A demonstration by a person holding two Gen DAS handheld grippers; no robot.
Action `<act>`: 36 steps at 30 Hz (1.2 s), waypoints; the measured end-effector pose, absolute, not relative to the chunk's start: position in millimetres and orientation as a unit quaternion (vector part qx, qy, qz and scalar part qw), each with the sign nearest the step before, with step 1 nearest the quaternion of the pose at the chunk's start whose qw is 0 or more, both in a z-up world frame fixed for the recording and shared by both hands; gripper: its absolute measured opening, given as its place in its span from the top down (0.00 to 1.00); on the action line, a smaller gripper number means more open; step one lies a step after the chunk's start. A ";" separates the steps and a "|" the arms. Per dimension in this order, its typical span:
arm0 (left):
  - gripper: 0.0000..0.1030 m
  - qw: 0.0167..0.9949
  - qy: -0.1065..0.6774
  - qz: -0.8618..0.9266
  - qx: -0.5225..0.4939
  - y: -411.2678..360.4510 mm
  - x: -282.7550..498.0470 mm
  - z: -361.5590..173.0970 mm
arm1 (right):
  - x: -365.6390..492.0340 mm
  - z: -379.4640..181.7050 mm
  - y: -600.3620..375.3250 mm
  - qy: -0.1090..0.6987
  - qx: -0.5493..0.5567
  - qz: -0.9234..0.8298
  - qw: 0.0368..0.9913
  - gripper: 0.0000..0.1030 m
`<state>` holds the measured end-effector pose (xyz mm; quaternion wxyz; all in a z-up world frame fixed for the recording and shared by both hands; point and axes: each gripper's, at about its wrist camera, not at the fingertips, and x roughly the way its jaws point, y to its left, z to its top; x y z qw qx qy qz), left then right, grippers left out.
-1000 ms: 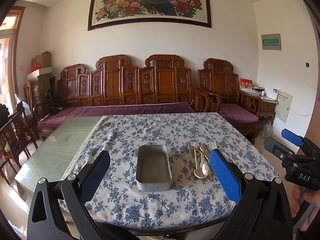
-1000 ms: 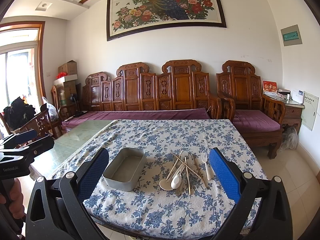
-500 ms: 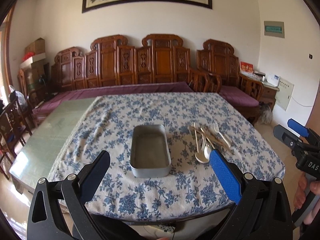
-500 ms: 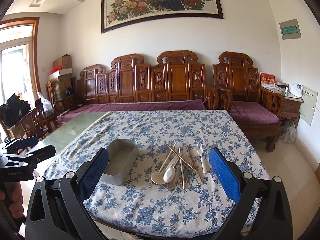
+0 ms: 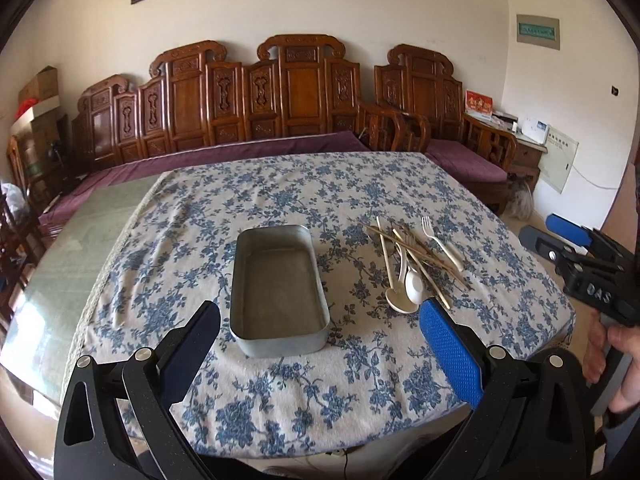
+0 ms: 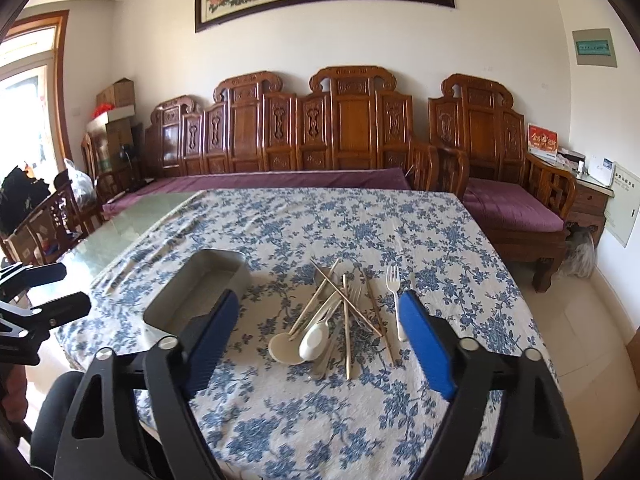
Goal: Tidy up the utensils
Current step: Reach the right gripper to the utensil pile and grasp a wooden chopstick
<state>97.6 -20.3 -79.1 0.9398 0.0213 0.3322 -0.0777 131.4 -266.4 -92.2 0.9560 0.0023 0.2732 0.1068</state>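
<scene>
Both tools are hovering over the bench's near edge, the left tool [image 5: 320, 336] and right tool [image 6: 320, 332] each spread apart, gripping nothing. The metal tin [image 5: 278, 288] is sitting just beside the jumbled chopsticks [image 6: 346, 312], spoons [image 6: 300, 344] and white fork [image 6: 396, 304] on the floral tablecloth [image 5: 320, 392]. "DAS" is showing on the right tool's body.

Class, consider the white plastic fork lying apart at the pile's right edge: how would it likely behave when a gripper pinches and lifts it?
The white plastic fork looks thin, so probably very light and slightly bendy. Its smooth handle may slip or pivot. Lying flat on the tablecloth, it is unlikely to roll.
</scene>
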 end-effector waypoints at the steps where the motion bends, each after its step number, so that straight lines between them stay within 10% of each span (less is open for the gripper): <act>1: 0.06 0.939 0.334 -0.080 0.022 -20.6 102.8 -81.2 | 138.5 -94.1 -268.0 0.277 0.002 0.107 0.955 0.25; 36: 0.06 0.900 0.413 -0.133 0.039 -69.7 207.7 -151.2 | 328.0 -260.1 -297.4 0.439 -0.023 0.175 0.881 0.81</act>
